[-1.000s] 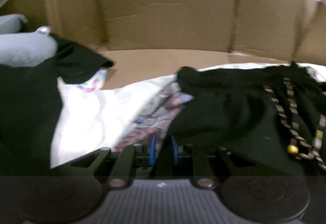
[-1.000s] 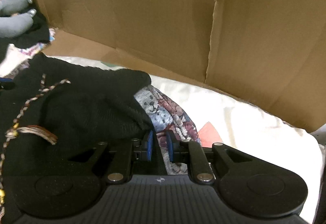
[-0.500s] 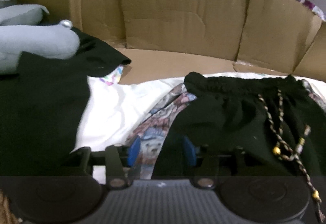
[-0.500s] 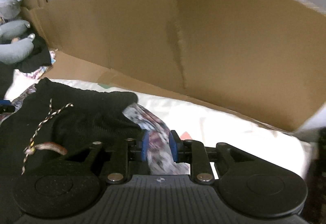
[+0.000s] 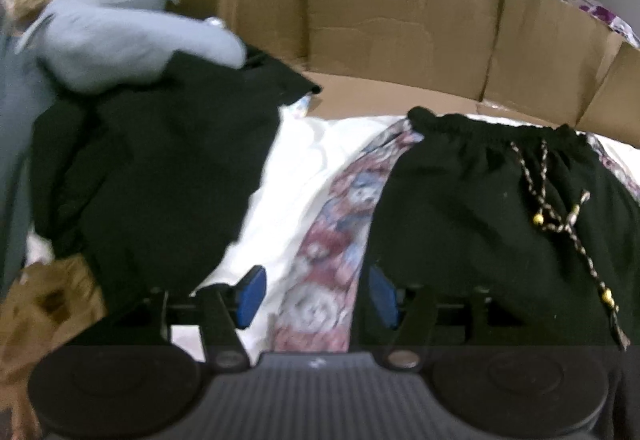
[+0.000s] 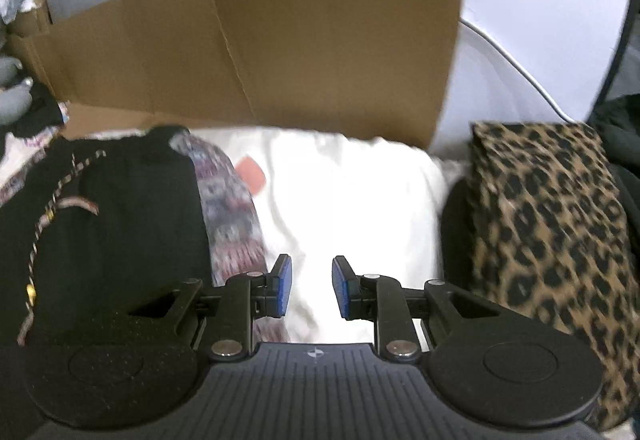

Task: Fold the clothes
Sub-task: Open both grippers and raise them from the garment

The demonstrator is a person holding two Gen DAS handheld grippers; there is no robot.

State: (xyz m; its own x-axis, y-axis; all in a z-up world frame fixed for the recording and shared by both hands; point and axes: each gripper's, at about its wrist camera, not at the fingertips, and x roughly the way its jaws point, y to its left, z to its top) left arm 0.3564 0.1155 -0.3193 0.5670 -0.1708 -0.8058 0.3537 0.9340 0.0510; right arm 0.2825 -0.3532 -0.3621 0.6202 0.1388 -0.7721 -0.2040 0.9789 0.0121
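Presently, the left gripper (image 5: 316, 292) stands low in the centre of the left wrist view, its jaws opening and already well apart. The blue pads (image 5: 250, 294) grip nothing: the patterned cloth (image 5: 336, 240) lies beneath the gap, and the pads press on neither edge of it. The black shorts (image 5: 480, 207), with elastic waistband and braided drawcord (image 5: 560, 215), lie flat at centre right of that frame, on the patterned cloth and the white sheet (image 5: 296, 167). A second dark garment (image 5: 160, 167) lies at the left of the frame, below a grey garment (image 5: 120, 39). A cardboard wall (image 5: 400, 31) runs across the upper part.

The right gripper (image 6: 312, 288) sits low in the centre of the right wrist view. Its jaws stand partly apart, and nothing is between the pads (image 6: 285, 286); only white sheet shows through the gap. The shorts lie at the left of that frame, just beside the left finger. A leopard-print item (image 6: 552, 232) fills the right side.
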